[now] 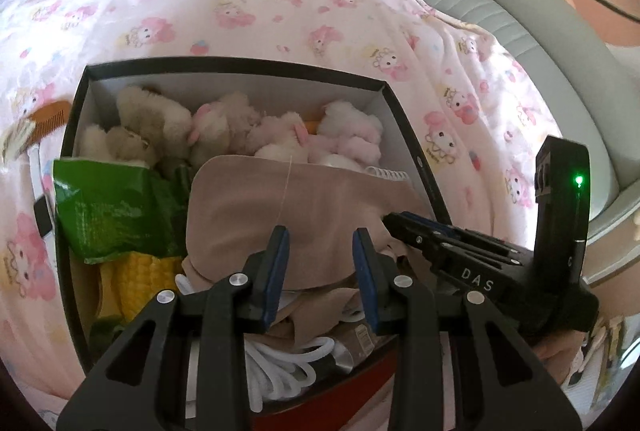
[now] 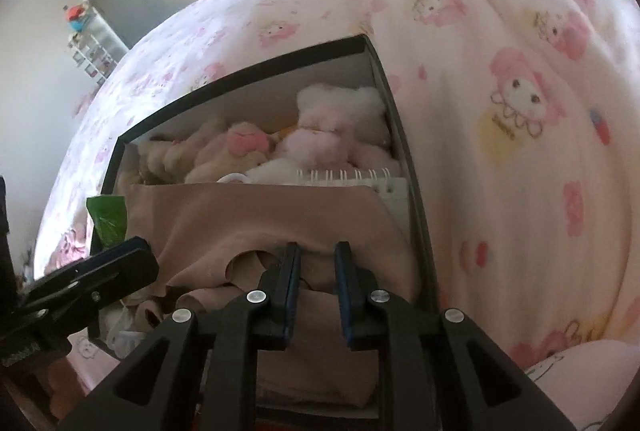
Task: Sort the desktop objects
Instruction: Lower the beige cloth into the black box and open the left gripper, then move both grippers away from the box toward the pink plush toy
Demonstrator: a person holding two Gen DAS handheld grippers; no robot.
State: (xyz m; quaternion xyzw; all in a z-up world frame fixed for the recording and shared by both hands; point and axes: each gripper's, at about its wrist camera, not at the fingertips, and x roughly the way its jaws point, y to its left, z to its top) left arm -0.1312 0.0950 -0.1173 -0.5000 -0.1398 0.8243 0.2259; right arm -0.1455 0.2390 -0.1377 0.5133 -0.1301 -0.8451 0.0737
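With the tan cloth (image 1: 280, 207) draped over the contents of the black box (image 1: 404, 135) on the bed, both the left gripper (image 1: 322, 243) and right gripper (image 2: 318, 257) hover part-open and empty above it, apparently packing, so the next move likely calls for tucking its bunched near edge inside.

Left gripper (image 1: 322, 243): black linkage arms, silver screws, blue pads. Right gripper (image 2: 318, 259) identical, white "DAS" lettering, green light glowing.

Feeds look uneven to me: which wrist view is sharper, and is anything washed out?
Left wrist view: sharper; the green packet and beige cloth read crisply, quilt bright. Right wrist view: softer, hazy; plush toys and quilt smeared, backlit window blown out; fisheye bends the box rim.
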